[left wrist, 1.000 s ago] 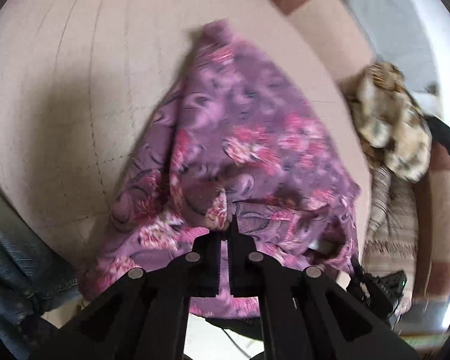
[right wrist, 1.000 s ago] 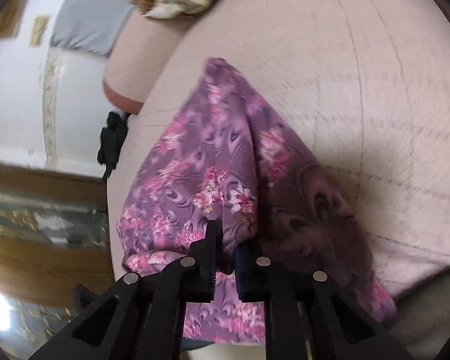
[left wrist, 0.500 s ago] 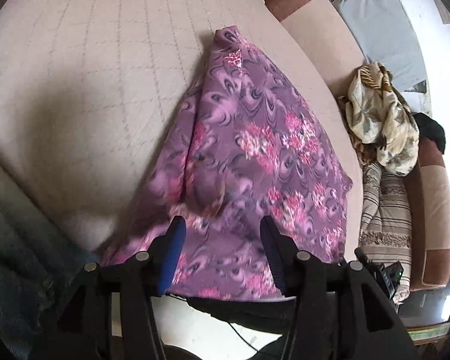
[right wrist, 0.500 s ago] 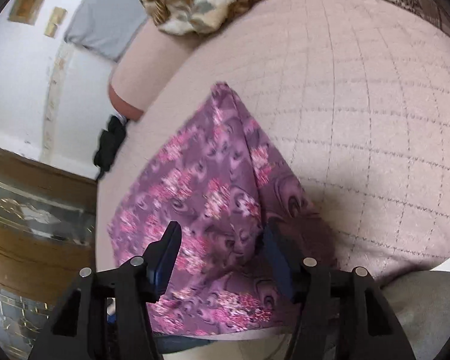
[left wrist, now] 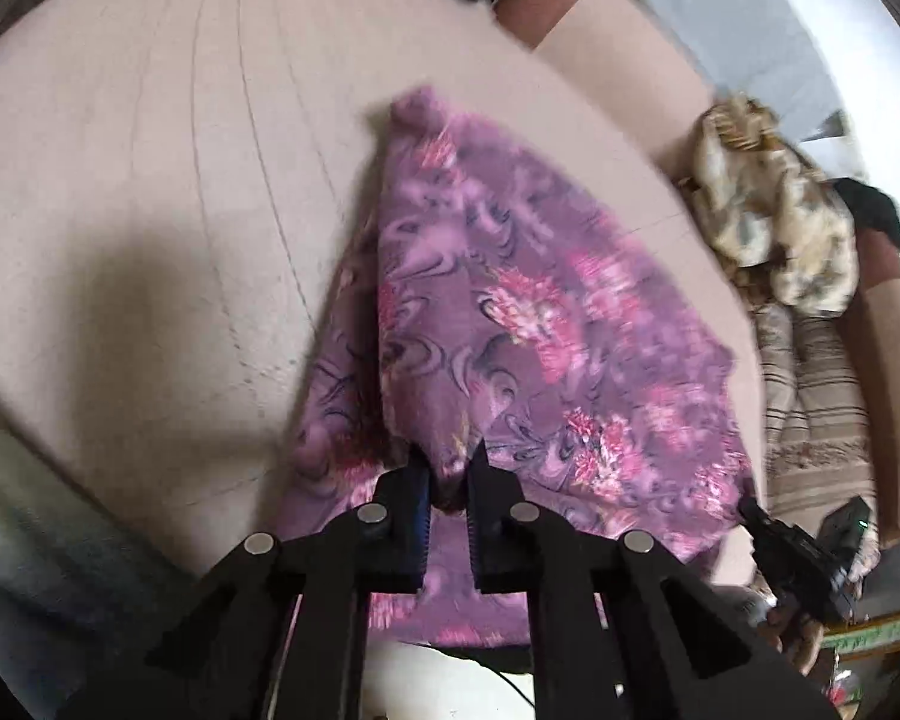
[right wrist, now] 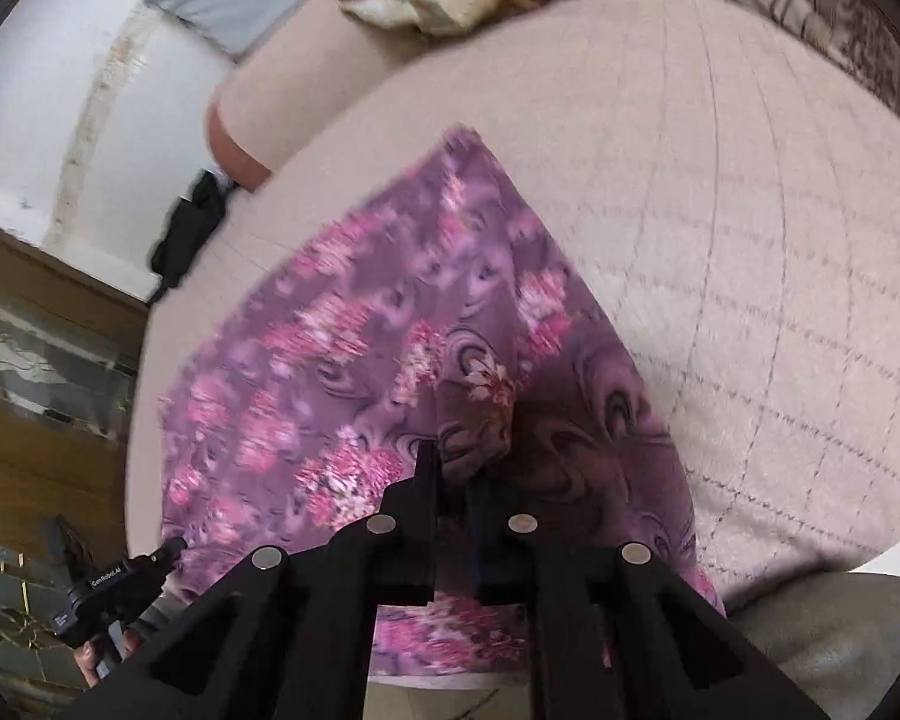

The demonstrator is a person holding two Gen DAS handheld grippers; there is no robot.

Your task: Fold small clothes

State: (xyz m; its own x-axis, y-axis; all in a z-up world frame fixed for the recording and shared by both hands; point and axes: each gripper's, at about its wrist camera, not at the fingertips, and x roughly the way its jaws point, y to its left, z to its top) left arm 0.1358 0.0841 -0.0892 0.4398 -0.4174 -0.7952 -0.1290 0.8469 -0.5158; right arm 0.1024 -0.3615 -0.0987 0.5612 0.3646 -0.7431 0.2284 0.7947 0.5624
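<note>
Both hand-held grippers, left (left wrist: 448, 468) and right (right wrist: 453, 468), pinch the purple floral garment's (left wrist: 510, 324) near edge.

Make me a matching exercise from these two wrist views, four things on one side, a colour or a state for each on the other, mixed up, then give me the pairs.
Things:
1. floral garment
2. quilted cushion
3. left gripper
4. crumpled cloth

Descriptions:
A. pale pink, stitched in a grid
B. beige and brown, heaped on the sofa
C. purple with pink flowers
D. black, jaws shut on fabric

Pairs: 1-C, 2-A, 3-D, 4-B. The right gripper is likewise shut on the garment.
</note>
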